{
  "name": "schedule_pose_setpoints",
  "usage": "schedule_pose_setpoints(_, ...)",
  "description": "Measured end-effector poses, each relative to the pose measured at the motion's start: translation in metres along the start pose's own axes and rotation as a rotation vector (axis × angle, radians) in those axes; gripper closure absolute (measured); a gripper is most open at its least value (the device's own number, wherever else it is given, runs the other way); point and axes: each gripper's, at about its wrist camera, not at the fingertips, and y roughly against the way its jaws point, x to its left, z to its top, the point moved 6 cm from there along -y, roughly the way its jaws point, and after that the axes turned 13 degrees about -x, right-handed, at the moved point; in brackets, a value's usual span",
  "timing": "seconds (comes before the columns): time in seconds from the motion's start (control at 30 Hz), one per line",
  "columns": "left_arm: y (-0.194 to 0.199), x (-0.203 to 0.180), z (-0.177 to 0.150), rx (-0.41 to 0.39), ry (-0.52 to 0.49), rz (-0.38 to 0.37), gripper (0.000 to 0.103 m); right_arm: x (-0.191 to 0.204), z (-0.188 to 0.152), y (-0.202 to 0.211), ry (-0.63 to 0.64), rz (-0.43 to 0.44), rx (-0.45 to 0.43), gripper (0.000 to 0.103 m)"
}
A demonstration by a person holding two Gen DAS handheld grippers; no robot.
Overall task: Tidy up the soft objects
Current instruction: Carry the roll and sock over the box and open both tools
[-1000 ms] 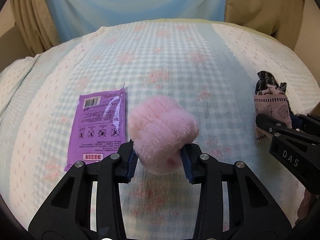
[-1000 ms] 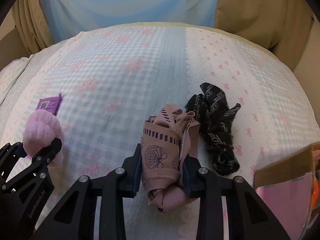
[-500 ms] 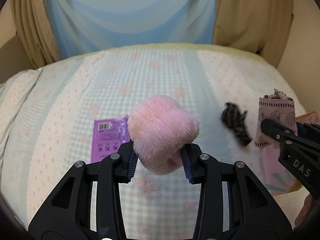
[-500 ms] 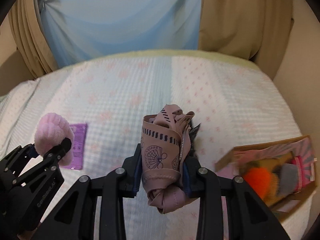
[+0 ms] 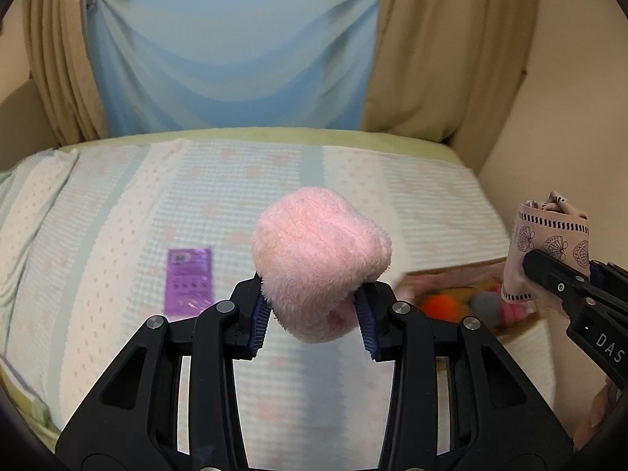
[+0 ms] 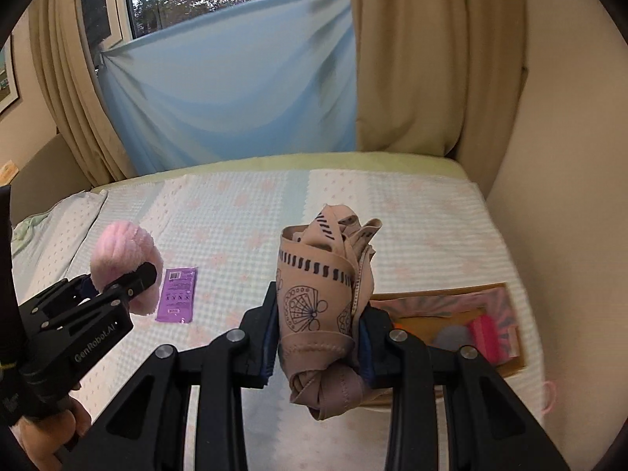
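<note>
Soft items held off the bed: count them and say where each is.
2. The pink plush is in the left gripper; the patterned cloth is in the right gripper. More lie in the box, some possibly hidden.

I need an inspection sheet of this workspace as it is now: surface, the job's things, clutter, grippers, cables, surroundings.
Surface: bed with a pale checked cover, pink flowers on it.
Job's things: pink fluffy item and beige patterned cloth, both held above the bed; cardboard box at the bed's right side, with orange, grey and pink soft things inside.
Clutter: purple packet lying flat on the cover.
Grippers: left gripper shut on the pink fluffy item; right gripper shut on the beige patterned cloth.
Cables: nothing seen.
Surroundings: blue sheet hung across the window, tan curtains on both sides, cream wall on the right.
</note>
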Motion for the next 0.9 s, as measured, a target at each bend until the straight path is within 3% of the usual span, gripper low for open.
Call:
schedule_pose_setpoints(0.2,0.027,-0.077,0.003,0.004,0.052,-0.065,0.068,-0.06,0.017,0.048,0.037,-0.026,-0.03,0.072)
schedule_pose_setpoints(0.43,0.038,-0.142,0.005,0.044,0.006,-0.132,0.068,-0.113,0.02,0.069,0.005,-0.075,-0.028,0.072)
schedule_pose_setpoints(0.67,0.013,-0.171,-0.014,0.141,-0.028,-0.201,0.068,-0.144,0.01,0.066,-0.042,-0.13,0.031,0.072)
schedule_pose_setpoints(0.9,-0.029,-0.196,-0.031,0.227,-0.046,-0.236,0.068,-0.173,-0.007,0.028,-0.116,-0.132,0.145,0.072)
